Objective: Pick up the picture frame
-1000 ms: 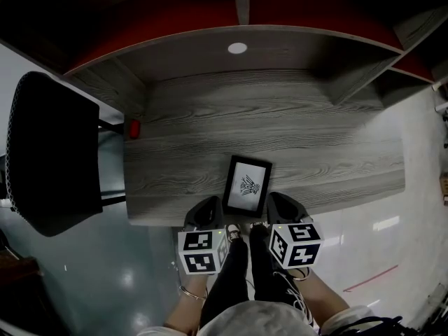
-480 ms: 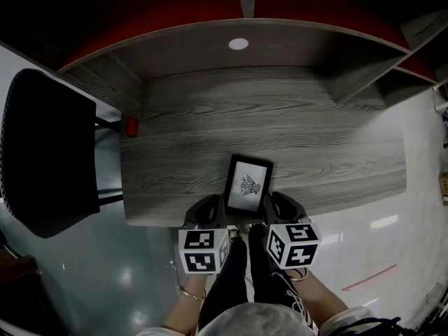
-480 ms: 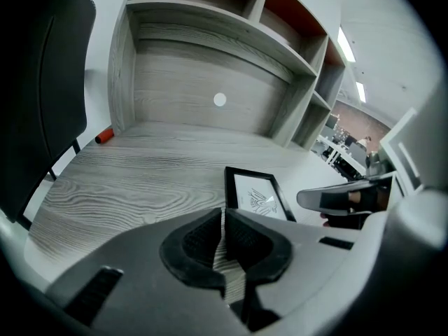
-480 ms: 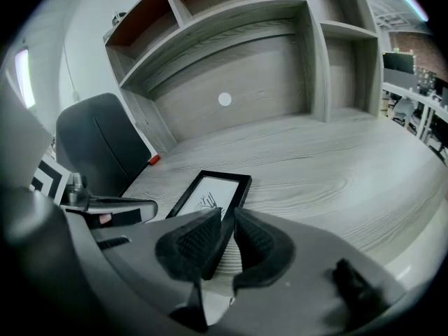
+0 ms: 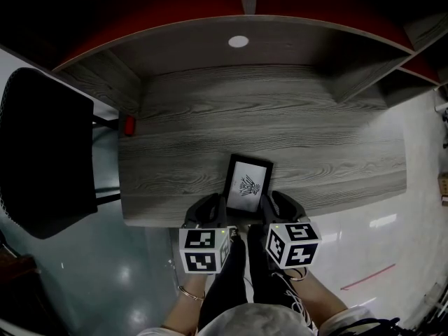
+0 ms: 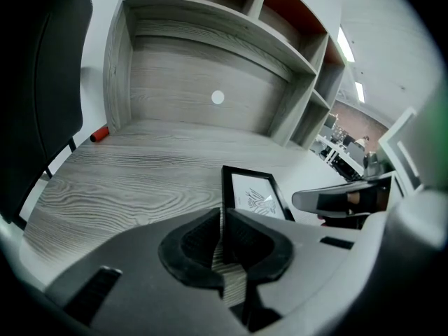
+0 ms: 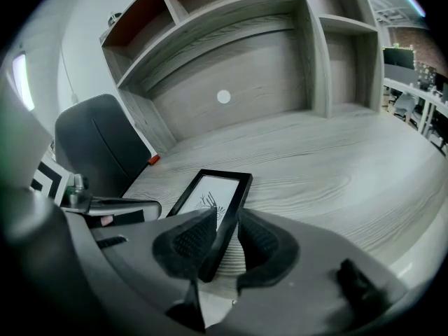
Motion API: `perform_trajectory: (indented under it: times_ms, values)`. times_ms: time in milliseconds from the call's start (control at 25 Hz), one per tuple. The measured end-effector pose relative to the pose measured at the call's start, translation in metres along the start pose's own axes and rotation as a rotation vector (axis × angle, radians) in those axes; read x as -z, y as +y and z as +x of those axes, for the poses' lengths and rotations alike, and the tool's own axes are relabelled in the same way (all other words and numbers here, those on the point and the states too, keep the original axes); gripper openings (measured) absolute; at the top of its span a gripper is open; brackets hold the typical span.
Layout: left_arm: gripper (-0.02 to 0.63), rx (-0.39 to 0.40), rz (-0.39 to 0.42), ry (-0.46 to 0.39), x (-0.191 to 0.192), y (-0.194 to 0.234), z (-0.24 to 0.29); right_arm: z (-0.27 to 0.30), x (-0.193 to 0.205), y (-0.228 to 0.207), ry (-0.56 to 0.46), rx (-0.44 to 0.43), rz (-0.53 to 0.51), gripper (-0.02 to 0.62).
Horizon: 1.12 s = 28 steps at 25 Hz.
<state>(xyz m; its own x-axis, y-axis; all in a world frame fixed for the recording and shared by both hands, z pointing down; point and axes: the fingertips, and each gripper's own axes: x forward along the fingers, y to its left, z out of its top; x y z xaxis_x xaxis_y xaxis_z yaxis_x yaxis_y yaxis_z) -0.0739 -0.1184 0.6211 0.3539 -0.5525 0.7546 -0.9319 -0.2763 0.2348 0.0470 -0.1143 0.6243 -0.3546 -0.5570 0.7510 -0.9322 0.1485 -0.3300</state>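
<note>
Floor [image 5: 105, 271]: a glossy grey surface is seen around the desk, with pale reflections on it and a thin red line [image 5: 367, 277] at the right.
Desk [image 5: 210, 138]: a grey top with strong wood grain is shown, bare apart from two small things.
Shelves [image 6: 210, 19]: open compartments in the same grey wood are set above and at the right of the desk; red panels [image 5: 175, 12] are seen behind the upper ones.
Chair [image 5: 42, 152]: a black chair back is placed just beside the desk's left end.
Person: dark trouser legs [image 5: 234, 278] are seen below the desk's front edge, between the two grippers.
Left gripper [image 6: 222, 236]: it is held at the desk's front edge, and its jaws are closed on the frame's left side bar.
Right gripper [image 7: 225, 240]: it is held just beside the left one, and its jaws are closed on the frame's right side bar near the front corner.
Picture frame [image 5: 247, 185]: a black frame with a white sheet and a dark drawing is found at the middle of the desk's front edge, its near end caught between the two grippers and its far end pointed toward the back panel.
White disc [image 5: 238, 41]: a small round patch is set in the middle of the back panel.
Red thing [image 5: 129, 125]: a small red piece is seen at the desk's left edge, well apart from the frame; what it is cannot be told.
</note>
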Motion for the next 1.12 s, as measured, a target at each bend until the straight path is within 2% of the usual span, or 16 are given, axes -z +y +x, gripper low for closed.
perform_trajectory:
  times_ms: [40, 80, 120, 1120]
  values:
    - [0.028, 0.003, -0.002, 0.001, 0.000, -0.001, 0.000, 0.000, 0.000, 0.000, 0.000, 0.000, 0.000, 0.075]
    - [0.103, 0.005, -0.004, 0.004, 0.000, -0.001, 0.001, 0.000, 0.000, 0.000, 0.000, -0.001, 0.000, 0.075]
    - [0.125, 0.006, -0.005, 0.008, 0.000, -0.001, 0.002, 0.000, 0.000, 0.000, 0.000, -0.001, 0.000, 0.075]
    - [0.129, 0.031, 0.004, 0.055, -0.003, -0.007, 0.022, 0.022, 0.004, -0.001, 0.056, -0.025, 0.019, 0.075]
